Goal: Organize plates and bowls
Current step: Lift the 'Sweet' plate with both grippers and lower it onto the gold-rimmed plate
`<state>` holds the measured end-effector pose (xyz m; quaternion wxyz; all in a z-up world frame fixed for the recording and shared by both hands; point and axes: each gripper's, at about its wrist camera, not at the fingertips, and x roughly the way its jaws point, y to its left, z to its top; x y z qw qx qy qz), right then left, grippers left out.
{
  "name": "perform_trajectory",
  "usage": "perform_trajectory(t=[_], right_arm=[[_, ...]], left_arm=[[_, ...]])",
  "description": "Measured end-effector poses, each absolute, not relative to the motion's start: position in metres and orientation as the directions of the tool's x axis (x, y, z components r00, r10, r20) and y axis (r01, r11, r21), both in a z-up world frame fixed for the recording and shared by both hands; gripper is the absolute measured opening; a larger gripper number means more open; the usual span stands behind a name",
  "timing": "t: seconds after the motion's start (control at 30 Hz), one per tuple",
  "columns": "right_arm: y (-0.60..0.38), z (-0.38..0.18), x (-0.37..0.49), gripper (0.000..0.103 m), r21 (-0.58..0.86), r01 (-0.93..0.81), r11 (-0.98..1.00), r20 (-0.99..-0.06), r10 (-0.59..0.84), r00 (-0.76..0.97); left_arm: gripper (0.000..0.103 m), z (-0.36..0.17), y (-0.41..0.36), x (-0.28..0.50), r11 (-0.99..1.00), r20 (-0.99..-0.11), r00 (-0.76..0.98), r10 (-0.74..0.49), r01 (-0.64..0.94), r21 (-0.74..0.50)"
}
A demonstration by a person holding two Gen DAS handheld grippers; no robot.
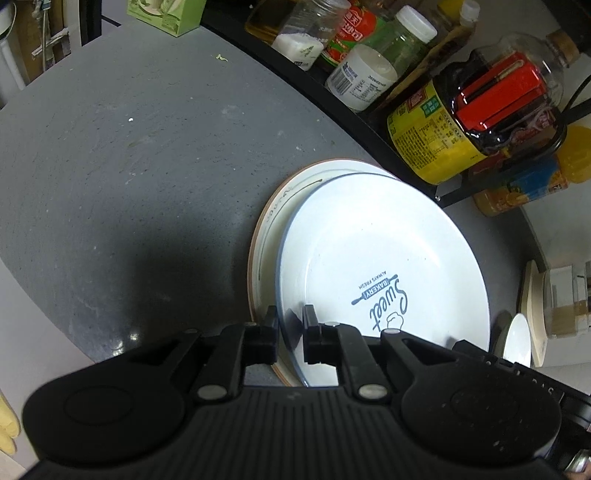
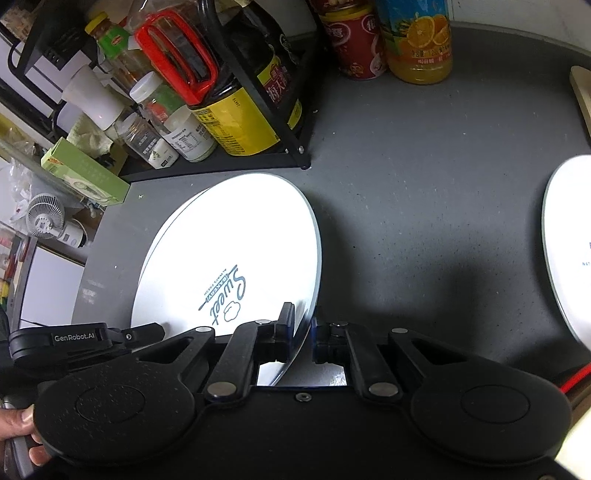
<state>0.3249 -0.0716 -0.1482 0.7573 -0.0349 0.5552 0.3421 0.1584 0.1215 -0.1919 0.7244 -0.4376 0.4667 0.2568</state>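
Note:
A white plate with a blue rim and "Sweet Bakery" print [image 1: 369, 240] lies tilted over a cream plate with a brown rim [image 1: 273, 225] on the grey counter. My left gripper [image 1: 290, 325] is shut on the printed plate's near rim, one finger on each side. In the right wrist view the same printed plate [image 2: 236, 236] stands tilted, its right rim between the fingers of my right gripper [image 2: 303, 326], which is shut on it. The left gripper's body [image 2: 81, 338] shows at that plate's left edge.
A black rack [image 2: 258, 158] of sauce bottles and jars runs along the counter's back. An orange juice bottle [image 2: 417, 40] and a red can [image 2: 354, 40] stand beside it. Another white plate [image 2: 569, 251] lies at the right. A green box [image 1: 166, 14] sits far back.

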Motion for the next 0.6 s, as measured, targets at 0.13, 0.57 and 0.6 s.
perform_trajectory(t=[0.13,0.57,0.6], right_arm=[[-0.071,-0.148,0.327,0.008,0.331,-0.554,0.764,-0.863,0.483,0.15],[-0.072,-0.154,0.335,0.007,0.351,-0.523,0.777,-0.867,0.481,0.133],[-0.073,-0.155,0.336,0.007,0.352,-0.518,0.78,-0.869,0.478,0.13]], left_arm=[[0.009,-0.188,0.127,0.163,0.495,-0.914,0.402,-0.054,-0.784,-0.374],[0.032,-0.175,0.156,0.162,0.504,-0.921,0.389,0.026,-0.801,-0.324],[0.032,-0.176,0.157,0.163,0.503,-0.92,0.39,0.024,-0.801,-0.326]])
